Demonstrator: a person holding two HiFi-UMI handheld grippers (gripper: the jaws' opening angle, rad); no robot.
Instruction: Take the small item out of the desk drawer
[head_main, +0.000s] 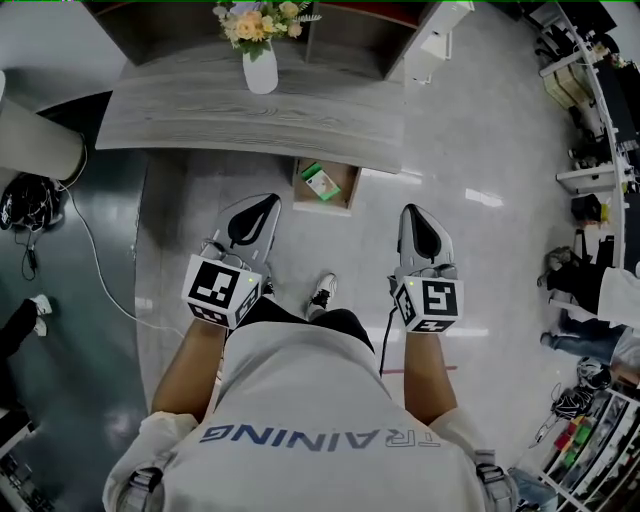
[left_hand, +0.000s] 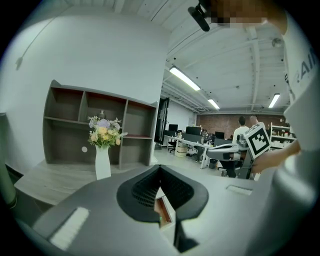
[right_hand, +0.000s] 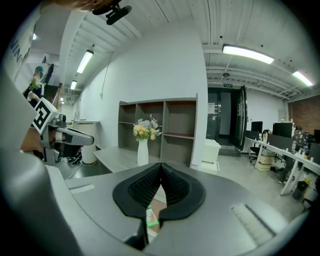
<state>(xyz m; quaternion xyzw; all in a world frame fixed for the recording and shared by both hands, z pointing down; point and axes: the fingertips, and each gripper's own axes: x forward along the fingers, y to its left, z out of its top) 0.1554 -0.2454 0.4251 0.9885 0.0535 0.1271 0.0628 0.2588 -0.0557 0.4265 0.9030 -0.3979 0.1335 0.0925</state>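
The drawer (head_main: 301, 188) hangs open under the desk (head_main: 250, 120) front edge; my left claw (head_main: 266, 203) and right claw (head_main: 412, 212) are pinched together, empty. Next I'd spread the right and reach the green-and-white box (head_main: 321, 181)

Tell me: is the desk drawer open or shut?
Open: the drawer sticks out past the desk edge, and the small green-and-white item lies visible inside it.
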